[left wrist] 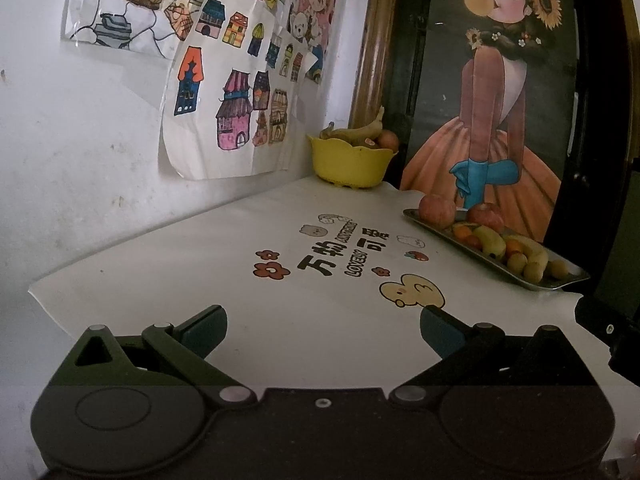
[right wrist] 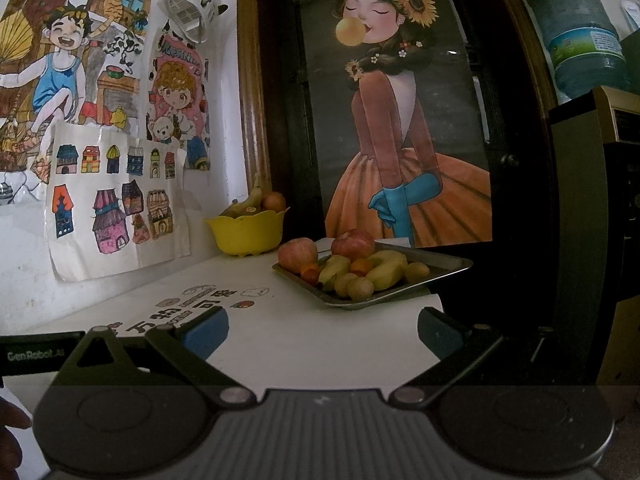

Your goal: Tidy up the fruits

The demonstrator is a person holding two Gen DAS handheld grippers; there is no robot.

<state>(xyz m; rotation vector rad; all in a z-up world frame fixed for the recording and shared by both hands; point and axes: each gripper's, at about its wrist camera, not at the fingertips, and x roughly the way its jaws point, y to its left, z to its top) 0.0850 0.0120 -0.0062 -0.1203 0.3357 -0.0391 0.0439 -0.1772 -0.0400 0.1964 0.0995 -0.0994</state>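
Note:
A metal tray (left wrist: 568, 280) (right wrist: 448, 266) at the table's right edge holds two red apples (left wrist: 437, 210) (right wrist: 297, 254), bananas (left wrist: 490, 242) (right wrist: 386, 268), small oranges (right wrist: 362, 266) and several small yellow-green fruits (right wrist: 360, 289). A yellow bowl (left wrist: 352, 162) (right wrist: 246, 232) in the far corner holds a banana and an apple. My left gripper (left wrist: 323, 326) is open and empty above the white table cover, well short of the tray. My right gripper (right wrist: 323, 330) is open and empty, just in front of the tray.
The white table cover (left wrist: 224, 248) carries printed cartoons and text. Children's drawings hang on the wall (left wrist: 224, 92) at left. A large painting of a girl (right wrist: 400, 120) stands behind the tray. A water bottle (right wrist: 580, 28) and cabinet stand at right.

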